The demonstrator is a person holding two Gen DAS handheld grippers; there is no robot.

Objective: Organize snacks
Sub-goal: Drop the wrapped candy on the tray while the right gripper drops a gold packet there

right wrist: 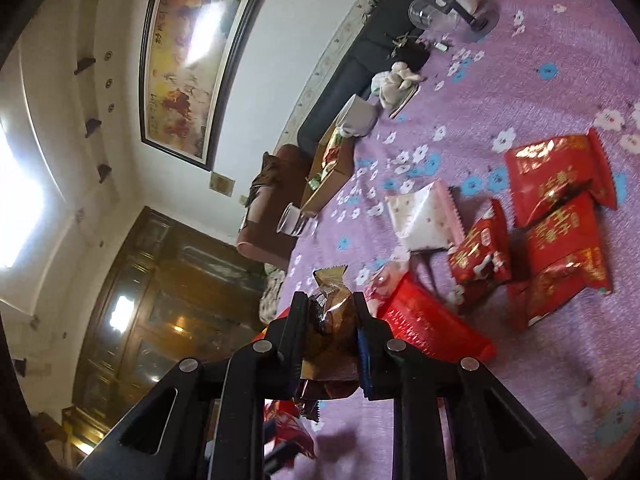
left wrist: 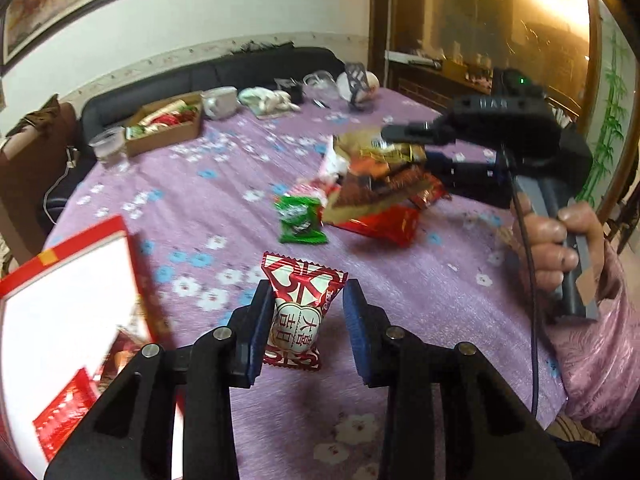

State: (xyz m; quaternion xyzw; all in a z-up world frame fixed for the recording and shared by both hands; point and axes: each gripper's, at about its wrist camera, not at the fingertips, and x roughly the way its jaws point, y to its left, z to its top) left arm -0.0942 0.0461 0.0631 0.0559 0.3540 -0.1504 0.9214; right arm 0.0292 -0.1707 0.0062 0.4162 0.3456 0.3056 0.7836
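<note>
My left gripper (left wrist: 306, 326) is open around a red-and-white candy packet (left wrist: 300, 308) that lies on the purple tablecloth (left wrist: 208, 200); the left pad touches it, the right pad stands apart. A red-rimmed white box (left wrist: 68, 300) sits at the left with red packets inside. My right gripper (right wrist: 330, 340) is shut on a brown snack packet (right wrist: 330, 320) and holds it above the table, tilted sideways. In the left wrist view it (left wrist: 384, 134) hovers over a pile of snacks (left wrist: 376, 188). A green packet (left wrist: 300, 220) lies beside the pile.
Red packets (right wrist: 556, 208) and a pink-white packet (right wrist: 424, 216) lie on the cloth. A cardboard box of snacks (left wrist: 164, 122), a plastic cup (left wrist: 108, 146), a white mug (left wrist: 220, 102) and clutter stand at the far edge. A dark sofa (left wrist: 224, 72) is behind.
</note>
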